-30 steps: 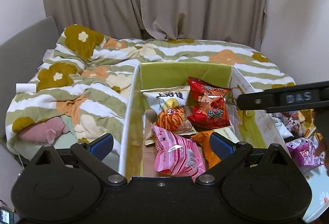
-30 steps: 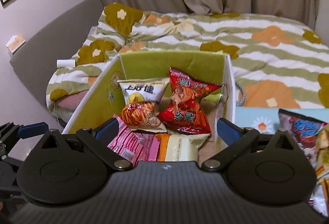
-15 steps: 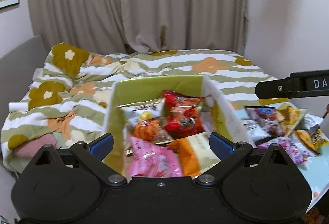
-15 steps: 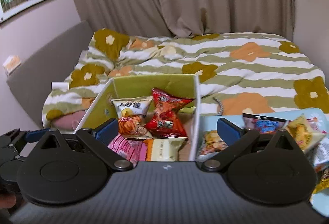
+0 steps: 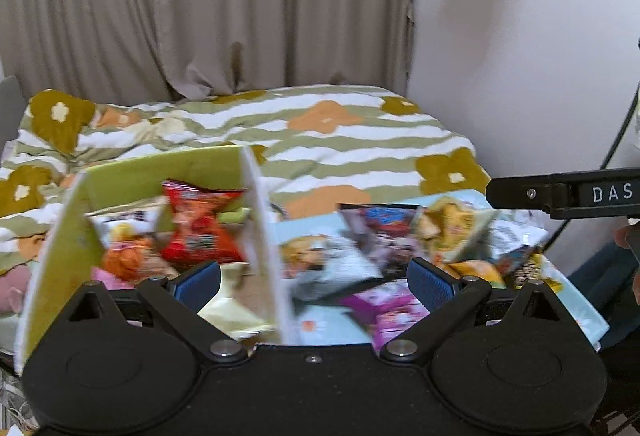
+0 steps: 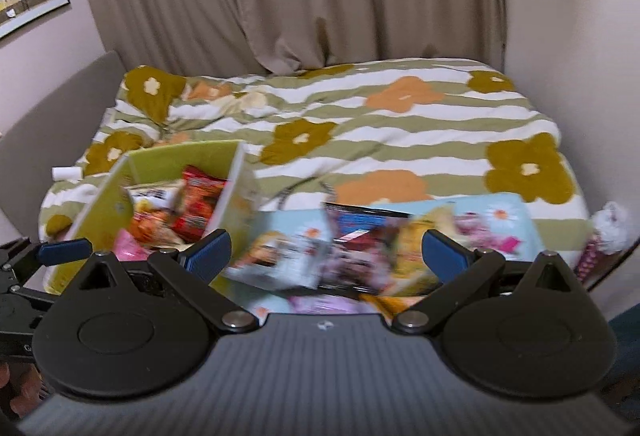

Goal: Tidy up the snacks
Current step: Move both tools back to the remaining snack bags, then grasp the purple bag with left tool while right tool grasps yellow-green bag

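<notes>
A green-lined box (image 5: 64,252) (image 6: 106,201) holds several snack bags, among them a red bag (image 5: 200,224) (image 6: 198,205) and an orange one (image 5: 128,260). To its right, a loose pile of snack bags (image 5: 384,236) (image 6: 360,248) lies on a light blue daisy-print surface (image 5: 576,308) (image 6: 500,213). My left gripper (image 5: 314,282) is open and empty, astride the box's right wall. My right gripper (image 6: 326,256) is open and empty above the loose pile. The snacks are motion-blurred in both views.
A bed with a striped flower quilt (image 6: 380,123) fills the space behind. Curtains (image 5: 200,7) hang at the back, with a wall (image 5: 520,35) on the right. The right gripper's black body (image 5: 560,191) juts into the left wrist view.
Both views have swung rightward and pulled back. The box has slid left in the frames and the loose snack pile on the blue surface has come into view. Both grippers stay open.
</notes>
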### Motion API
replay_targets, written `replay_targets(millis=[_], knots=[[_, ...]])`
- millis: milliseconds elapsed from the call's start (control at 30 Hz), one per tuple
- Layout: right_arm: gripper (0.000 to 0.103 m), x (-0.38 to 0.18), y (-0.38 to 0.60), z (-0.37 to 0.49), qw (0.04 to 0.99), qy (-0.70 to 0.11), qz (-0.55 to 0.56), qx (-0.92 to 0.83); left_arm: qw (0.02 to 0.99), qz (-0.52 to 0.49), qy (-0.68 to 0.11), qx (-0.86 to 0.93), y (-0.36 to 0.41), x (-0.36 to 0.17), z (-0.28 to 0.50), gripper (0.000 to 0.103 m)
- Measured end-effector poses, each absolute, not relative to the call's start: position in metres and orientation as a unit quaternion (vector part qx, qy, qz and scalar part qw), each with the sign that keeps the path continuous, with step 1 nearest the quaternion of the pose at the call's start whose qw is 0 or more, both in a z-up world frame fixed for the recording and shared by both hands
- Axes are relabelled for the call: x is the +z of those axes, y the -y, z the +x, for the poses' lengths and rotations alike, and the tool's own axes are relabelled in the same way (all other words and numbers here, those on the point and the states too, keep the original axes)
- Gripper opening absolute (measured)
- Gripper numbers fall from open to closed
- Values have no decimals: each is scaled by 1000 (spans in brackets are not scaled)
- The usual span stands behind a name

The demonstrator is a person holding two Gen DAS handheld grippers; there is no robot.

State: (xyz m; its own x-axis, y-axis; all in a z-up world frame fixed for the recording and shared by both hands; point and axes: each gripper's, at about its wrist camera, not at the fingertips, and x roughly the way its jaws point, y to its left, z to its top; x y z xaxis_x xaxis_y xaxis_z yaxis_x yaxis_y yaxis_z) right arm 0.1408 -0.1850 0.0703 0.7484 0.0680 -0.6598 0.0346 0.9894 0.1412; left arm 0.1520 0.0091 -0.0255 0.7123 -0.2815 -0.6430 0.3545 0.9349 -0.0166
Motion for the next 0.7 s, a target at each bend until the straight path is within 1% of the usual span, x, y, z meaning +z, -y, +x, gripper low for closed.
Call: replay_targets(millis=[133,367,700], knots=[[103,66,226,139,930,-360,70,0,917,58,-355,-171,28,-36,155,101],[103,46,284,165,921,-384,65,17,906,34,-399,-134,68,-67,174,101],[103,4,309,218,901,-423,60,77,891,6,-451,-61,92,-107,204,99]])
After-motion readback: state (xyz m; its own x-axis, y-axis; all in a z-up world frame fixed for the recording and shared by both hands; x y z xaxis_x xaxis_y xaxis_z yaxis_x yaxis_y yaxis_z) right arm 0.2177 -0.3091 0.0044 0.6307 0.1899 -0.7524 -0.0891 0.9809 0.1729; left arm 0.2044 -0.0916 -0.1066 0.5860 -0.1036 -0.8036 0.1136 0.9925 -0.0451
